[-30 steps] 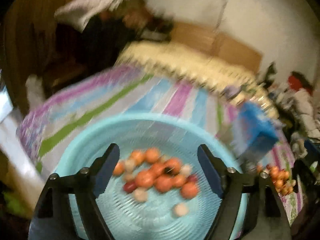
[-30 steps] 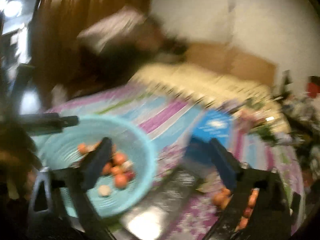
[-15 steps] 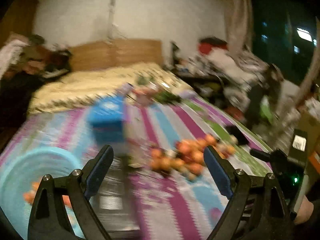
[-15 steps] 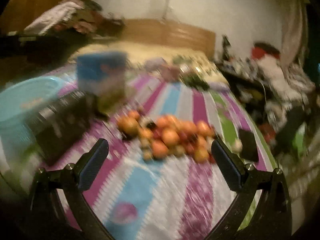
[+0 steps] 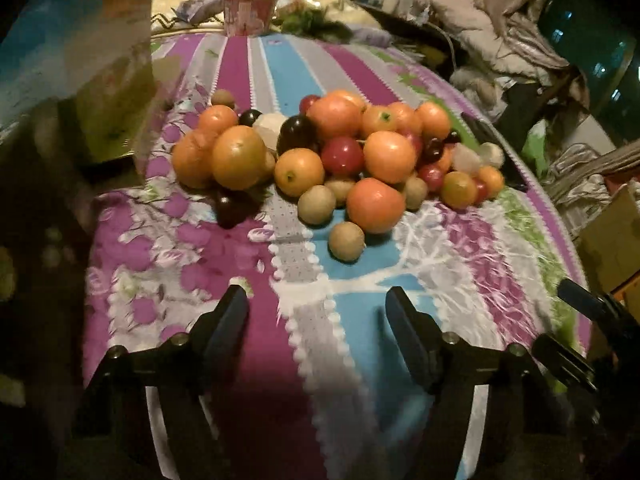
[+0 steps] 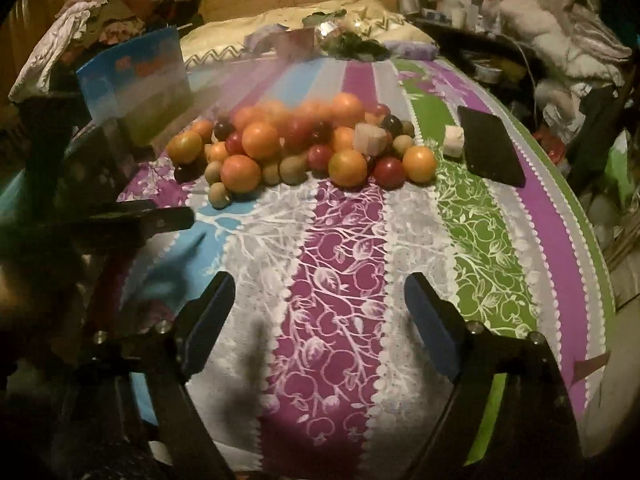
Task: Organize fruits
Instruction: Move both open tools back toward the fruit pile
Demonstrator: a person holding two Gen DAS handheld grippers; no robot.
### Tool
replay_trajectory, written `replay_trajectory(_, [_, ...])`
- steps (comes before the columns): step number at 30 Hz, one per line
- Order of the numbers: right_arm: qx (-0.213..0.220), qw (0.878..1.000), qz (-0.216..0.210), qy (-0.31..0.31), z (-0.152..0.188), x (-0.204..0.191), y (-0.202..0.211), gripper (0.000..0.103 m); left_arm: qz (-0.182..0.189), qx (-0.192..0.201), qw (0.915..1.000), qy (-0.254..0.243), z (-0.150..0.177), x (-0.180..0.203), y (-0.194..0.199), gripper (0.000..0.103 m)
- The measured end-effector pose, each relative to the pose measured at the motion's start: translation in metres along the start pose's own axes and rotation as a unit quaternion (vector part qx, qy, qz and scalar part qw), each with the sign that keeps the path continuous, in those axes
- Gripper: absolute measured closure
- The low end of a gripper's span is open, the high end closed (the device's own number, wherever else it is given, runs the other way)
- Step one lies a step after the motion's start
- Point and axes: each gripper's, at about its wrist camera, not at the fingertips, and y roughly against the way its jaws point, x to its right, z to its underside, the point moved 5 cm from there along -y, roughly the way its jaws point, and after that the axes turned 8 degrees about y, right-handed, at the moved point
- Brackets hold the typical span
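A pile of fruit [image 5: 344, 152] lies on the striped cloth [image 5: 360, 340]: orange ones, red ones, dark plums, small brown ones and pale peeled pieces. The same pile of fruit [image 6: 296, 148] shows in the right wrist view. My left gripper [image 5: 318, 300] hovers just in front of the pile, jaws closing with nothing between them; a small brown fruit [image 5: 346, 241] lies nearest. My right gripper [image 6: 320, 286] hangs over bare cloth [image 6: 340, 320] short of the pile, jaws also closing on nothing. The left gripper's finger [image 6: 160, 218] juts in at the left of the right wrist view.
A blue box [image 6: 136, 84] stands left of the pile. A black phone [image 6: 490, 144] lies on the cloth at the right, a pale cube [image 6: 454, 142] beside it. Clutter and bedding sit behind; clothes and boxes crowd the right side.
Both views have swung from the blue basin with fruit on the left over to the loose pile on the cloth, and dropped closer. Both grippers' jaws stand narrower than half a second ago.
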Motion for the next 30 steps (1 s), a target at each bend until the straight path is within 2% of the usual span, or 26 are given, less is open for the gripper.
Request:
replay_trajectory(2, [-0.001,1.0,0.001,-0.002,0.001,0.005,-0.004,0.017,-0.02,0.007,0.9998,-0.001,-0.005,0.002,-0.009,0.031])
replay_trajectory(4, [-0.005,1.0,0.01,-0.005,-0.004,0.012,-0.012,0.015,-0.066,0.019,0.9976,-0.003,-0.008,-0.003,-0.019,0.029])
replay_trajectory(5, [-0.014,1.0,0.016,-0.001,-0.007,0.016,-0.02,0.01,-0.081,0.018,0.9966,0.0,-0.009,-0.006,-0.025,0.024])
replay_trajectory(8, [-0.036,0.999,0.032,0.002,-0.013,0.027,-0.047,0.01,-0.114,0.022,0.9932,0.001,-0.007,-0.009,-0.031,0.006])
replay_trajectory(10, [-0.04,0.999,0.03,-0.005,-0.014,0.033,-0.06,0.009,-0.14,0.021,0.9899,0.004,-0.007,-0.01,-0.032,0.0])
replay_trajectory(11, [-0.046,0.998,0.031,-0.005,-0.012,0.035,-0.065,0.008,-0.141,0.018,0.9898,0.008,-0.006,-0.012,-0.033,0.0])
replay_trajectory(12, [-0.047,0.998,0.033,-0.003,-0.008,0.036,-0.069,0.002,-0.137,0.014,0.9903,0.013,-0.006,-0.013,-0.034,0.0])
replay_trajectory(13, [-0.04,0.998,0.039,0.003,-0.006,0.036,-0.07,0.0,-0.13,0.011,0.9912,0.02,-0.007,-0.014,-0.034,0.0])
replay_trajectory(19, [-0.019,0.999,0.039,0.002,-0.002,0.037,-0.068,0.0,-0.124,0.014,0.9918,0.026,-0.008,-0.017,-0.035,0.0])
replay_trajectory(30, [-0.02,0.999,0.039,0.002,0.0,0.037,-0.068,0.0,-0.113,0.019,0.9929,0.03,-0.008,-0.02,-0.035,0.0])
